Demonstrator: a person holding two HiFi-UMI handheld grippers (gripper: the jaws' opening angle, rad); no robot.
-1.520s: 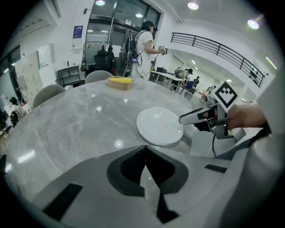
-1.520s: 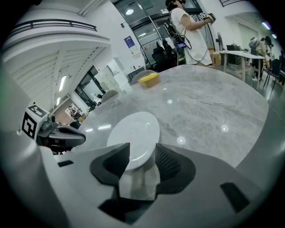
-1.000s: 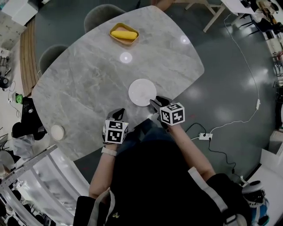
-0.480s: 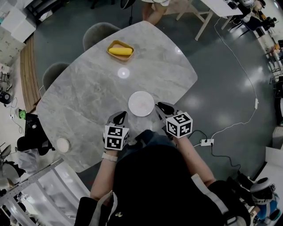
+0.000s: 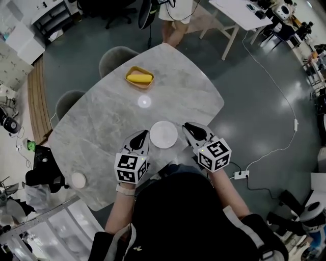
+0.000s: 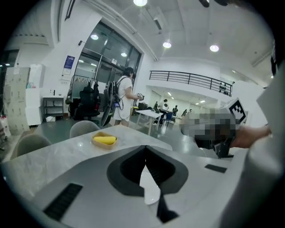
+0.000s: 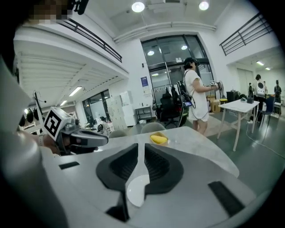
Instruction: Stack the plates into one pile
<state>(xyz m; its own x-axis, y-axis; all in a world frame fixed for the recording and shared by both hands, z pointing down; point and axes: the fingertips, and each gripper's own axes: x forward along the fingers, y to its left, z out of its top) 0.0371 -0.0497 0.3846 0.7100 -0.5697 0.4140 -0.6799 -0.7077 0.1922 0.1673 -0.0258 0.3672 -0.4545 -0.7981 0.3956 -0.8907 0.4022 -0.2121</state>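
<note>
One white plate (image 5: 164,134) lies on the grey marble table (image 5: 102,127) near its front edge. My left gripper (image 5: 141,134) hangs just left of the plate, above the table. My right gripper (image 5: 188,126) hangs just right of it. Neither touches the plate. In the left gripper view the left gripper (image 6: 145,149) has its tips together, and the plate (image 6: 149,189) shows below through the wedge behind them. The right gripper (image 7: 141,147) is closing to a narrow slit with nothing between its jaws; the plate (image 7: 135,191) lies beneath.
A yellow dish (image 5: 139,77) with a yellow thing in it sits at the table's far side. A small white bowl (image 5: 78,179) stands at the near left edge. Two grey chairs (image 5: 118,57) stand at the far left. A person (image 5: 175,15) stands beyond the table. A power strip (image 5: 239,174) lies on the floor.
Both grippers have risen off the table's front edge and tipped up toward level. The head camera has also risen, so the table looks smaller. The plate has not moved.
</note>
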